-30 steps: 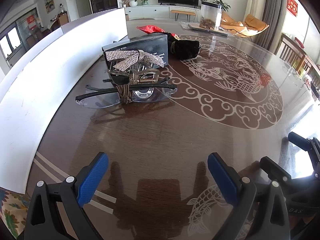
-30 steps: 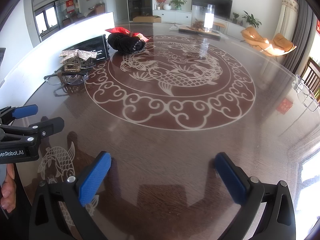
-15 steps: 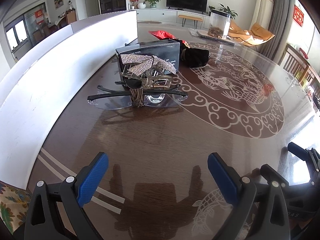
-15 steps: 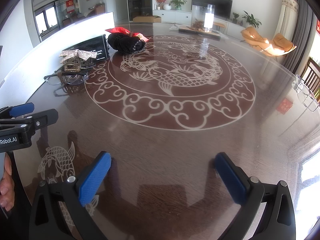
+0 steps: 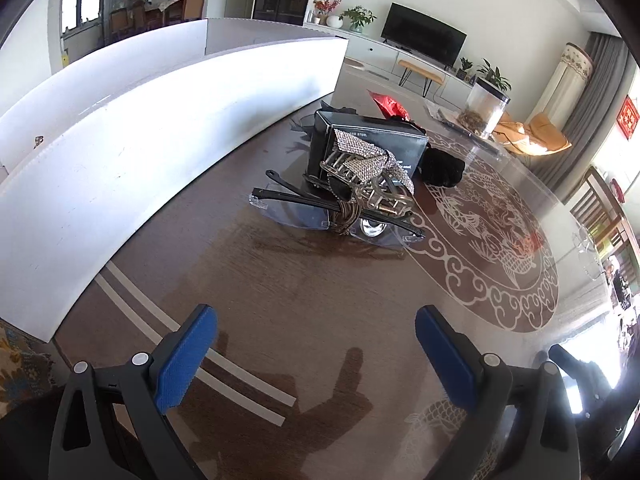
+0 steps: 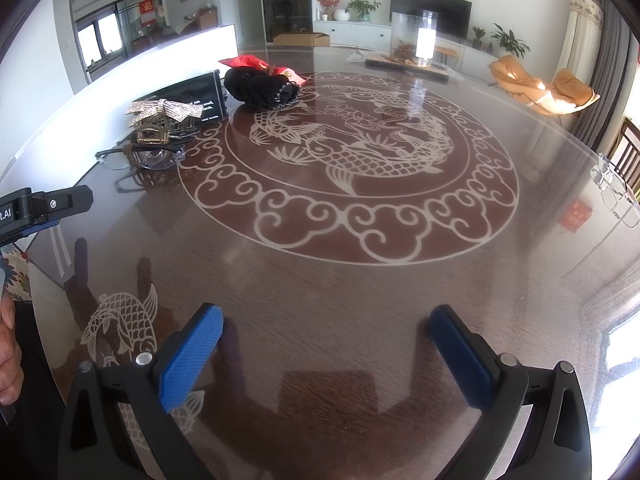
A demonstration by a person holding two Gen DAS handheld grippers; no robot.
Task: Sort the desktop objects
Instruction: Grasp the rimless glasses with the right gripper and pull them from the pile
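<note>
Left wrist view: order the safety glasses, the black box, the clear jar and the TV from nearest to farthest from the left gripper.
1. Safety glasses, straight ahead of the left gripper, on the table.
2. Black box, just behind the glasses.
3. Clear jar, far right on the table.
4. TV, against the back wall.

Legible text: "STEEL" in white on black box [image 5: 368, 140], top edge; remaining lines too small. "t.AI" on left gripper [image 6: 24, 212] body, 9 o'clock, right wrist view.
</note>
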